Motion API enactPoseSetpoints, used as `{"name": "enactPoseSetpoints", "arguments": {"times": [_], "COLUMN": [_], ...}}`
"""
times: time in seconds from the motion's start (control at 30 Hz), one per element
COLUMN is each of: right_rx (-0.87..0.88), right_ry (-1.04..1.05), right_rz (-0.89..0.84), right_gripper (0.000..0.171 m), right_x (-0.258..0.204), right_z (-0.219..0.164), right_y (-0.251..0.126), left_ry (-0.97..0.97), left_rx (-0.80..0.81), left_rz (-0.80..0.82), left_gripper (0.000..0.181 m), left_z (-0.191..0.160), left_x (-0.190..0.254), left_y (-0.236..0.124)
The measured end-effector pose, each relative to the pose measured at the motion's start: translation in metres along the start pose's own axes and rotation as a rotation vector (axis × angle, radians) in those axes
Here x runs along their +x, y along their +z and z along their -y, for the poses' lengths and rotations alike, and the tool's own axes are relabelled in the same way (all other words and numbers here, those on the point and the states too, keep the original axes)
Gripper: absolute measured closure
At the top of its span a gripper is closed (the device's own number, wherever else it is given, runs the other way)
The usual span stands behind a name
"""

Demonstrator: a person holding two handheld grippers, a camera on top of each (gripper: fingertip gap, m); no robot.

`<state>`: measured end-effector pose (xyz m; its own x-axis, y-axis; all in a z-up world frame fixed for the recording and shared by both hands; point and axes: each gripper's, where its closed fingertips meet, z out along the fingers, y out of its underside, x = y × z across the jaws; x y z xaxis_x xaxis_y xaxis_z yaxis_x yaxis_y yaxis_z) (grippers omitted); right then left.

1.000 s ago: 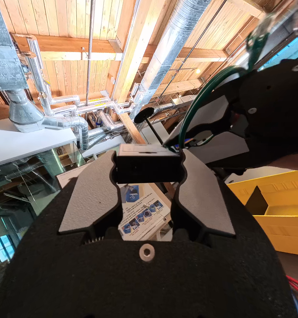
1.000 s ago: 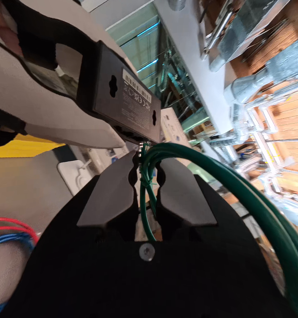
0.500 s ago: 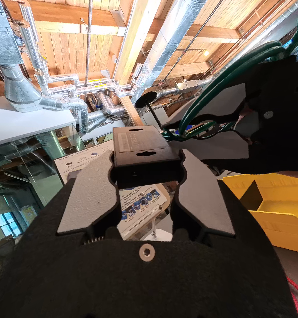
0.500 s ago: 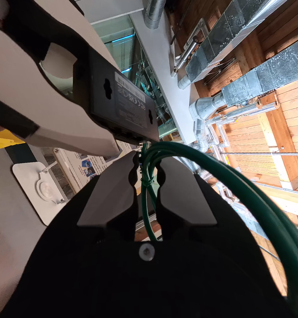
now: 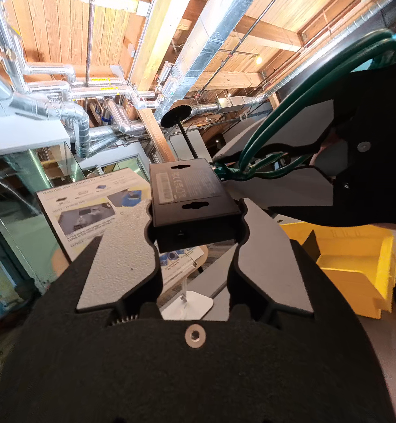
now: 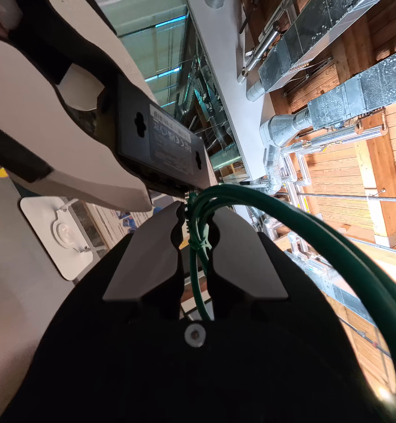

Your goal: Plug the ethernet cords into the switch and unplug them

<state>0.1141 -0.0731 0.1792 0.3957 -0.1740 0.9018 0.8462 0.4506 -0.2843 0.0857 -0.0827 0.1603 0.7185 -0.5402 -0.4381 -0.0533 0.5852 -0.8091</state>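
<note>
Overhead, timber joists and silver ductwork (image 5: 192, 52) are filling most of both views, since I am holding the work raised and tilted upward. A yellow bin (image 5: 343, 270) and an instruction board (image 5: 94, 206) are sitting below on a grey table (image 6: 13, 263).

My left gripper (image 5: 195, 225) is clamping the black switch (image 5: 190, 194) across its short end, underside up, so that its port face is pointing away toward my other tool. That hold is bracing the body against insertion force.

My right gripper (image 6: 195, 219) is pinching the green ethernet cord (image 6: 284, 219) close behind its plug, fingers drawn in on the cable, with the slack looping off to the side. Gripping near the plug is keeping it stiff and aimed.

The plug tip is sitting right at the switch's port edge; whether it is seated I cannot tell. I am judging this to be the insertion step, needing a straight push.
</note>
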Motion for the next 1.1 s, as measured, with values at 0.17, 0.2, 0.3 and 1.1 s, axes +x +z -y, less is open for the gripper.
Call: {"name": "enactPoseSetpoints", "arguments": {"times": [0.17, 0.2, 0.3, 1.1], "right_rx": [-0.088, -0.105, -0.154, -0.581], "right_ry": [-0.065, -0.066, -0.058, -0.414], "right_rz": [0.093, 0.124, 0.261, 0.802], "right_gripper": [0.154, 0.154, 0.153, 0.142], "right_x": [-0.012, -0.015, -0.026, -0.066], "right_z": [-0.016, -0.02, -0.03, -0.036], "right_y": [0.002, 0.002, 0.005, 0.039], "left_ry": [-0.199, -0.231, -0.363, -1.373], "left_rx": [0.004, 0.003, -0.012, -0.092], "left_rz": [-0.013, -0.013, 0.01, -0.03], "left_gripper": [0.112, 0.113, 0.112, 0.113], "left_z": [-0.017, -0.02, -0.031, -0.093], "left_x": [0.008, 0.01, 0.012, -0.009], "left_y": [0.006, 0.007, 0.01, 0.012]}}
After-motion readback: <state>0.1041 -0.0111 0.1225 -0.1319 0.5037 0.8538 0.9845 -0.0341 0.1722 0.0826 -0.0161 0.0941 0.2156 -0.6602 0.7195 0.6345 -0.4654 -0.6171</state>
